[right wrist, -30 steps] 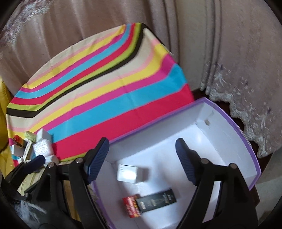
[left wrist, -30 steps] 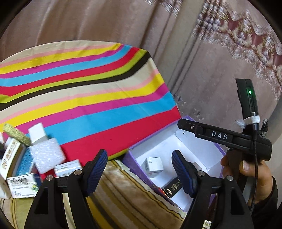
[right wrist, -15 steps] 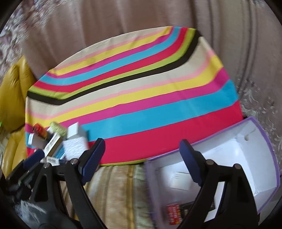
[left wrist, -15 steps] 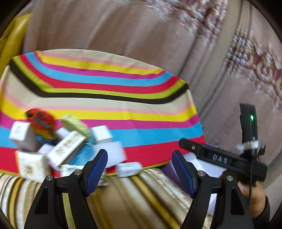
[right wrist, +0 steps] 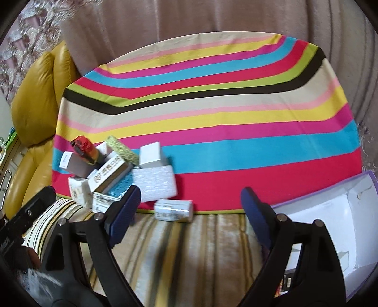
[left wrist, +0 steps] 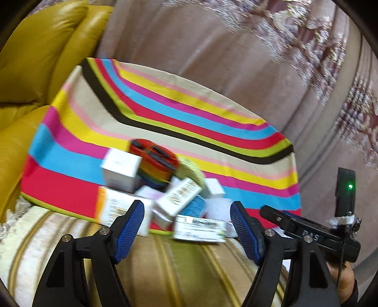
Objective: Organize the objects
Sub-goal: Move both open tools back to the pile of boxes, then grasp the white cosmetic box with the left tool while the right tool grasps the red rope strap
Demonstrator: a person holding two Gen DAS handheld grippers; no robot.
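A pile of several small cartons [left wrist: 165, 189] lies on the near left part of a striped cloth [left wrist: 189, 122], with a rainbow-coloured round pack [left wrist: 153, 160] on top. My left gripper [left wrist: 187, 230] hovers open just before the pile, nothing between its blue pads [left wrist: 130, 226]. In the right wrist view the same pile [right wrist: 106, 174] sits left of centre, and a loose white carton [right wrist: 173, 210] lies at the cloth's near edge. My right gripper [right wrist: 191, 215] is open and empty above it. A white box with a purple rim [right wrist: 330, 224] stands at the right with a few items inside.
A yellow leather sofa [left wrist: 35, 70] stands to the left and pink curtains [right wrist: 212, 19] hang behind. A beige striped cover [right wrist: 189, 248] lies under the cloth's front edge. The right gripper's body [left wrist: 311, 233], in a hand, shows at the left view's right edge.
Both views have swung left, away from the purple-rimmed box and towards the carton pile. The box has left the left wrist view, and the sofa has come in.
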